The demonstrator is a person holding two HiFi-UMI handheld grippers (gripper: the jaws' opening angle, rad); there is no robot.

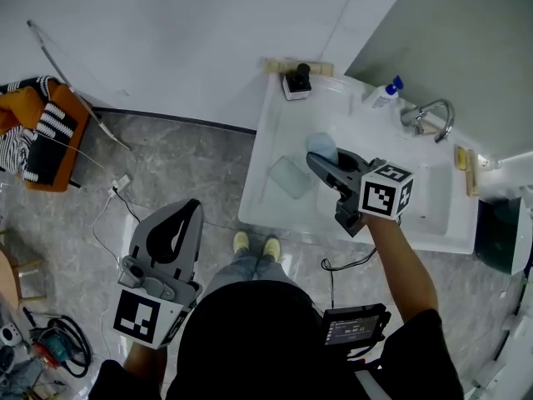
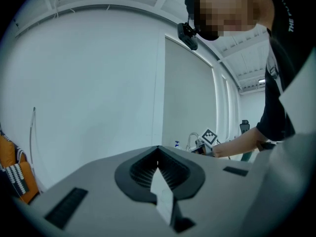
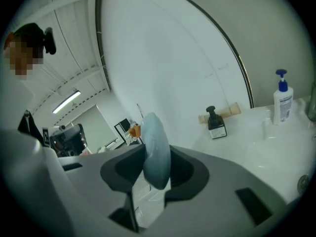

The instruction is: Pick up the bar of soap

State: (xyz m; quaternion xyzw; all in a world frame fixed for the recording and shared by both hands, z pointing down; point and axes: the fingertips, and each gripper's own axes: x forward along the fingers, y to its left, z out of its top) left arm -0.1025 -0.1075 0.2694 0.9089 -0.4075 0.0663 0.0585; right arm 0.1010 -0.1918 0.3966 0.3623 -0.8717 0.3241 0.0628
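Right gripper (image 3: 157,174) is clamped on the pale blue bar of soap (image 3: 156,149). The bar stands on edge between its jaws, held up over the white sink (image 1: 279,123), near a clear dish (image 1: 291,177). Left gripper (image 1: 185,215) hangs low over the grey floor (image 1: 191,157), jaws together, holding nothing.

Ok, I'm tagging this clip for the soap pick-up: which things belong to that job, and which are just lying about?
Job: bar of soap, clamped in the jaws of the right gripper, over the sink.
Lying about: pump bottle, black-capped bottle, faucet, clear tray; left gripper, jaws shut, empty.
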